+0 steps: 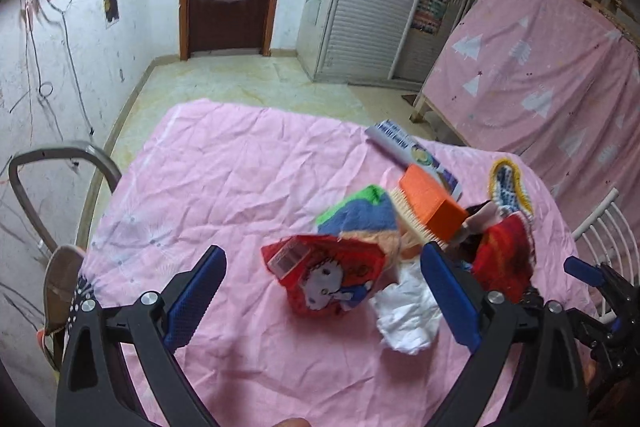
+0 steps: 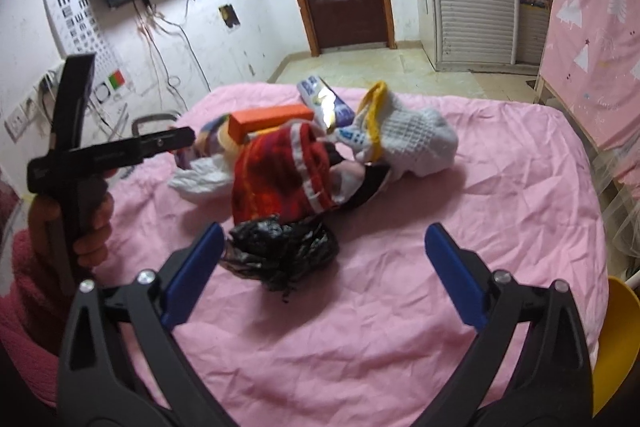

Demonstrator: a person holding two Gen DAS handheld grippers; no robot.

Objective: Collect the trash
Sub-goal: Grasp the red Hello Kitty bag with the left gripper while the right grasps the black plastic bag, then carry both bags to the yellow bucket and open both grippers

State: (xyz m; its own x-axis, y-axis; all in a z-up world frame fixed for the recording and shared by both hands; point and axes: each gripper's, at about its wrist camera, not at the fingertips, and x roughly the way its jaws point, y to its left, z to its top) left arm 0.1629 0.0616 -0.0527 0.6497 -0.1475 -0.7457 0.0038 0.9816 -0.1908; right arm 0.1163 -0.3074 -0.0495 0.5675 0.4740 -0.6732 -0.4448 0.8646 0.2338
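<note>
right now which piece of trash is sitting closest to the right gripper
The crumpled black plastic bag, lying just ahead of the open right gripper by its left finger. The white tissue and red snack wrapper lie farther back.

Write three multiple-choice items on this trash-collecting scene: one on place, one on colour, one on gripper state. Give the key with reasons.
1. Where does the crumpled black plastic bag lie?
A. On the floor
B. On the pink sheet, just ahead of the right gripper
C. On the chair

2. What colour is the back of the brush?
A. Orange
B. Green
C. Black

3. How does the left gripper stand?
A. Shut on the red snack wrapper
B. Shut on nothing
C. Open

Key: B, the bag rests on the sheet near the fingers; A, its block is orange; C, the jaws are spread wide, the wrapper loose between.
</note>
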